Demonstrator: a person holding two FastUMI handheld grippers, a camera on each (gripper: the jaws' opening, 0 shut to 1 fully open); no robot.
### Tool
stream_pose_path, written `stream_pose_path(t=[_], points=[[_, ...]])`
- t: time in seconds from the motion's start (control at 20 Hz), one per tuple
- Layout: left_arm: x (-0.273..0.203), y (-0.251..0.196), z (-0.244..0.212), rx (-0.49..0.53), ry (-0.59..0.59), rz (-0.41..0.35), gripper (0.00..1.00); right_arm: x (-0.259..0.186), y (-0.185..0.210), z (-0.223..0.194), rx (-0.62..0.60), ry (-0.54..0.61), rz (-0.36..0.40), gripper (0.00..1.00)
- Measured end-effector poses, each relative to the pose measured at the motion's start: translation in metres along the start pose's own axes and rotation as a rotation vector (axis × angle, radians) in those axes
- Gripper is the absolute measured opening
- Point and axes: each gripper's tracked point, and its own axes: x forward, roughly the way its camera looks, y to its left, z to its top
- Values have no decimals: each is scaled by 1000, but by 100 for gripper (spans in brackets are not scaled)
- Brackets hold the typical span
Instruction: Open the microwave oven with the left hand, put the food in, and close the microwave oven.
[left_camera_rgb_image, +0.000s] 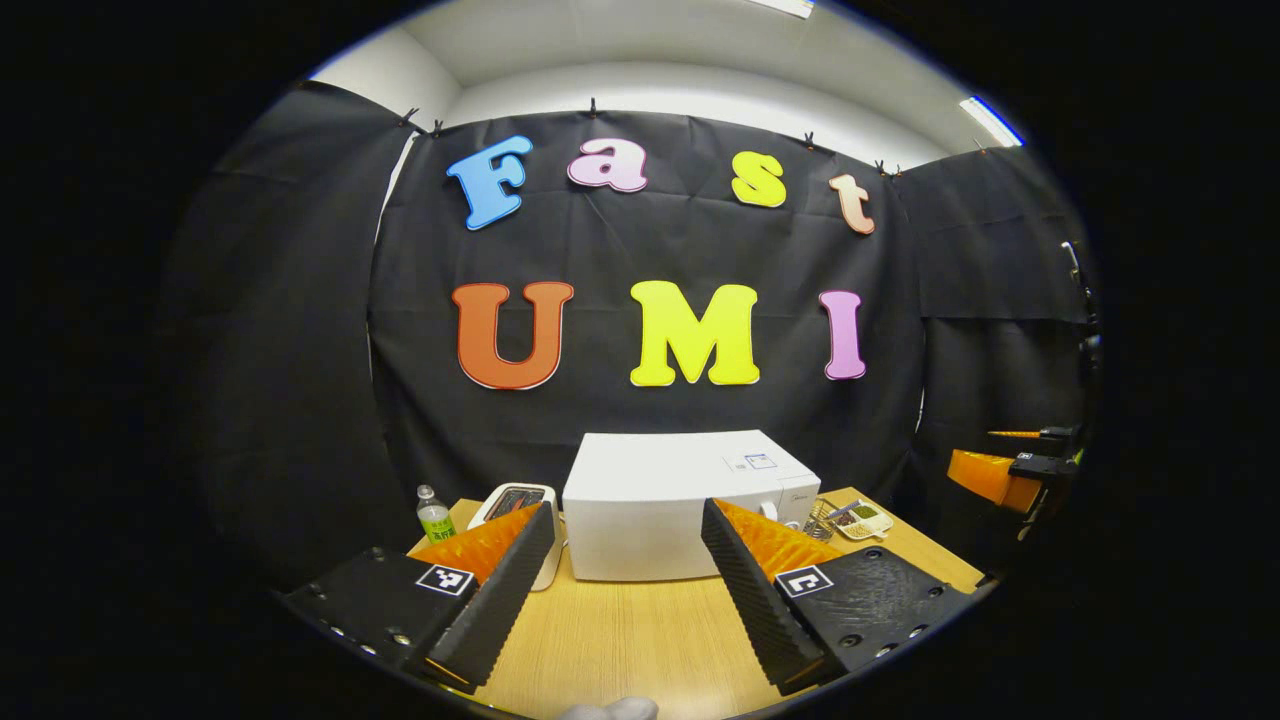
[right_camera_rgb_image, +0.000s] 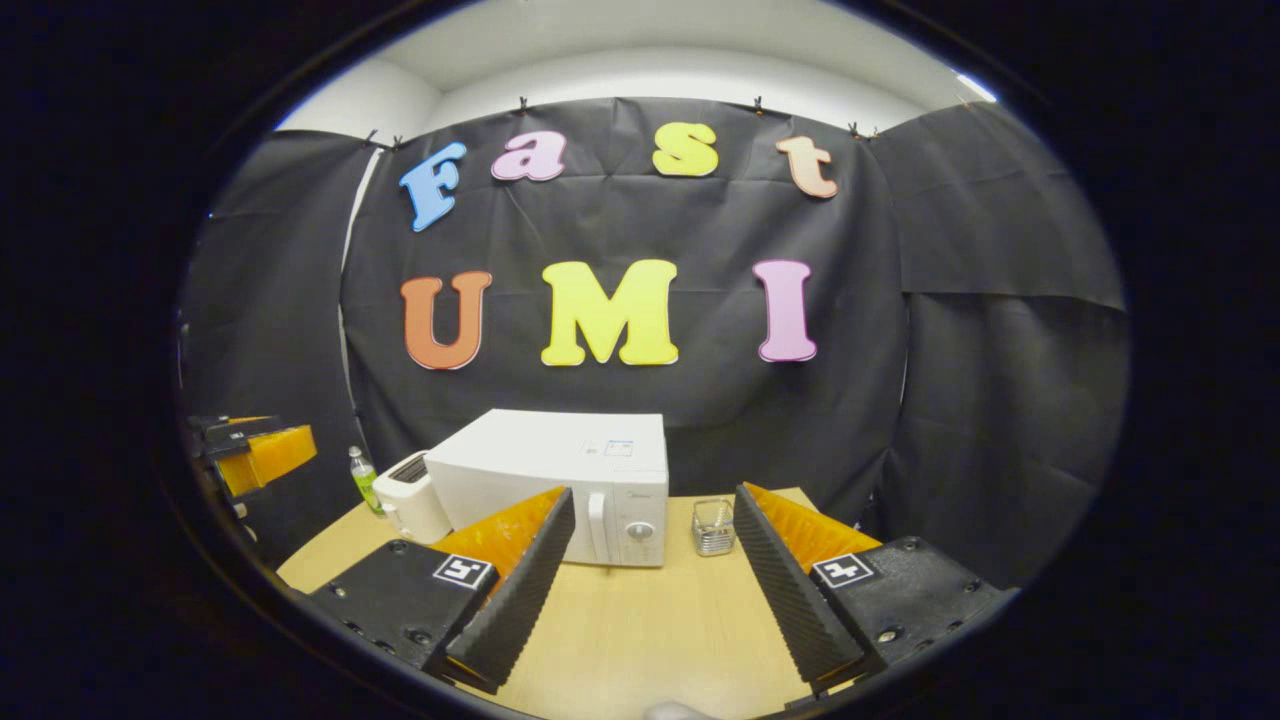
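Note:
A white microwave (left_camera_rgb_image: 660, 500) stands at the back of the wooden table (left_camera_rgb_image: 620, 640) with its door shut; in the right gripper view the microwave (right_camera_rgb_image: 560, 470) shows its handle (right_camera_rgb_image: 597, 525) and knob (right_camera_rgb_image: 640, 530). To the microwave's right lies a small compartment tray of food (left_camera_rgb_image: 862, 520). My left gripper (left_camera_rgb_image: 628, 510) is open, held above the table in front of the microwave, nothing between its fingers. My right gripper (right_camera_rgb_image: 653, 495) is also open and empty, facing the microwave's front corner. Each gripper appears at the edge of the other's view: right gripper (left_camera_rgb_image: 1010, 470), left gripper (right_camera_rgb_image: 250, 450).
A white toaster (left_camera_rgb_image: 515, 505) and a small green-labelled bottle (left_camera_rgb_image: 434, 514) stand left of the microwave. A wire mesh cup (right_camera_rgb_image: 713, 527) stands to its right, next to the food tray. The light wood table (right_camera_rgb_image: 640, 620) stretches between the grippers and the microwave.

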Motion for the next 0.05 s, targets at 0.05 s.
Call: stream_pose_path(t=[0.05], points=[[-1,1,3,2,-3,-2,93,-1,-1,0,5,-2,-1,100]])
